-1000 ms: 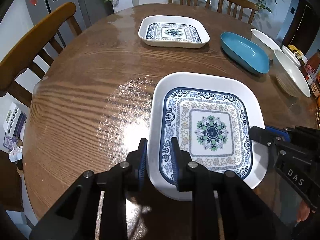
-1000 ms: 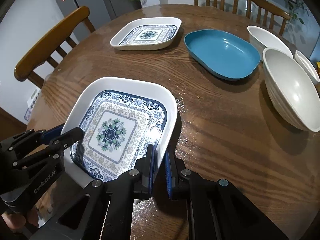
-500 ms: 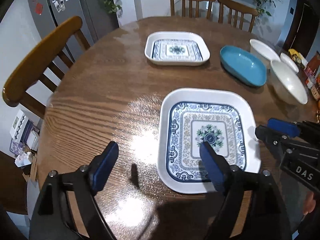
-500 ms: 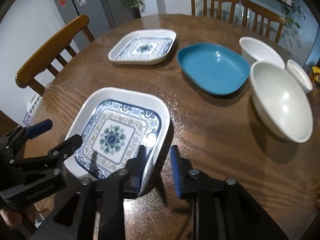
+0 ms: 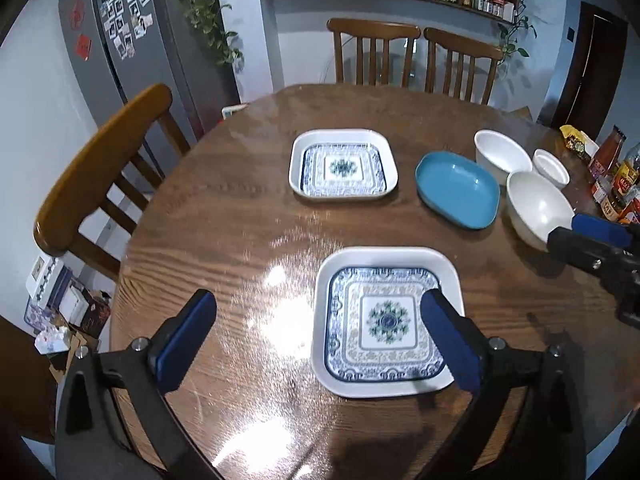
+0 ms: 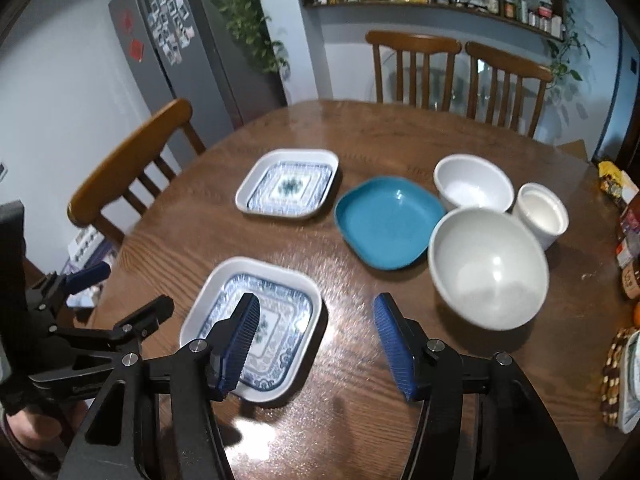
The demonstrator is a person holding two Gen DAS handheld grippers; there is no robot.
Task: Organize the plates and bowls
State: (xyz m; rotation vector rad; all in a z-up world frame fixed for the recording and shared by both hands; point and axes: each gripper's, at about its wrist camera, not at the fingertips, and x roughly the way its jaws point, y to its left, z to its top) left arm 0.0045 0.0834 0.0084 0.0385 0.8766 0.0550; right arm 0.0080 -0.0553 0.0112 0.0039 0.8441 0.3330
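A square white plate with a blue pattern (image 5: 384, 320) (image 6: 260, 324) lies flat on the round wooden table near its front edge. A second matching plate (image 5: 343, 165) (image 6: 289, 184) lies farther back. A teal dish (image 5: 458, 189) (image 6: 390, 222) lies right of it. A large white bowl (image 5: 538, 209) (image 6: 488, 266), a smaller white bowl (image 5: 502, 156) (image 6: 472, 188) and a small white cup (image 5: 551, 167) (image 6: 542, 214) stand at the right. My left gripper (image 5: 320, 334) is open and empty, raised above the near plate. My right gripper (image 6: 318, 344) is open and empty, raised above the plate's right side.
Wooden chairs stand at the left (image 5: 104, 172) and behind the table (image 5: 374, 54). Sauce bottles (image 5: 612, 172) and packets crowd the table's right edge. A woven mat with a dish (image 6: 624, 380) lies at the near right. A grey fridge (image 5: 128, 40) stands at the back left.
Both grippers let go of the near plate's front rim, opened wide and drew back and up. The plate now lies flat on the table.
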